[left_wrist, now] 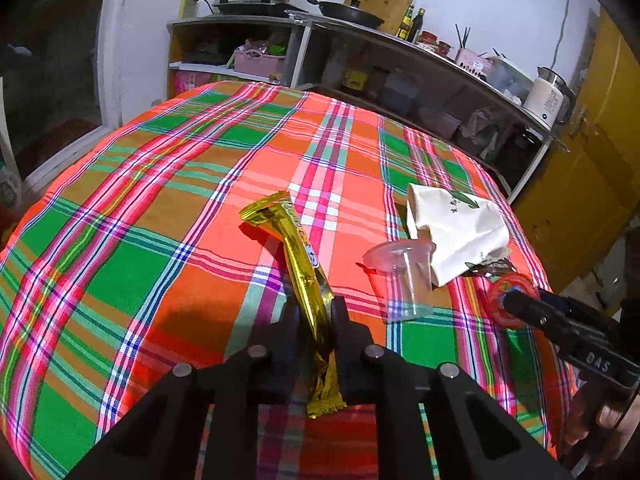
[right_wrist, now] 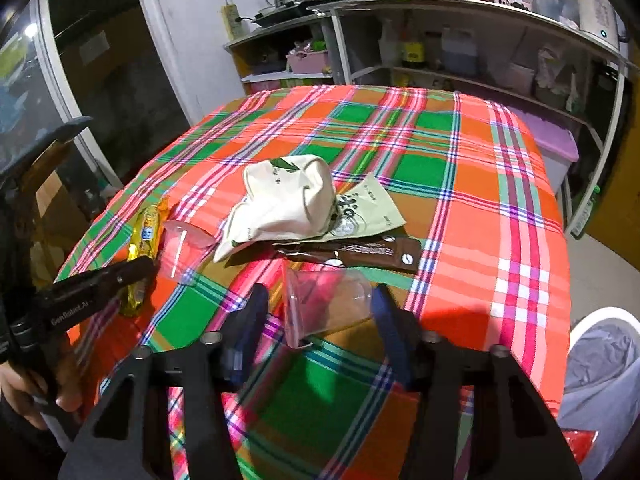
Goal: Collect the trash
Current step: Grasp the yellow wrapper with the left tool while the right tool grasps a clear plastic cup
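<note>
A table [right_wrist: 500, 208] carries a bright plaid cloth of orange, green and pink; behind its far edge stand grey open shelves [right_wrist: 460, 40] with a steamer pot, a black frying pan, bottles, jars and a white kettle against a pale wall. A white bin with a grey liner [right_wrist: 600, 364] sits off the table's right edge.

Near the middle of the table lie one crushed white paper cup [right_wrist: 288, 200], one pale green packet [right_wrist: 372, 208] under it, and one brown sachet [right_wrist: 360, 256]. There are two clear plastic cups, one [right_wrist: 182, 248] on its side beside the paper cup. There is one gold wrapper [left_wrist: 308, 280], toward the near left edge.

The left gripper [left_wrist: 314, 320] is clenched on the gold wrapper. The right gripper [right_wrist: 320, 312] has the other clear cup [right_wrist: 328, 304] between its spread fingers; I cannot tell whether they press it.

The left tool's side reads "GenRobot.AI"; the wrapper print is illegible.
</note>
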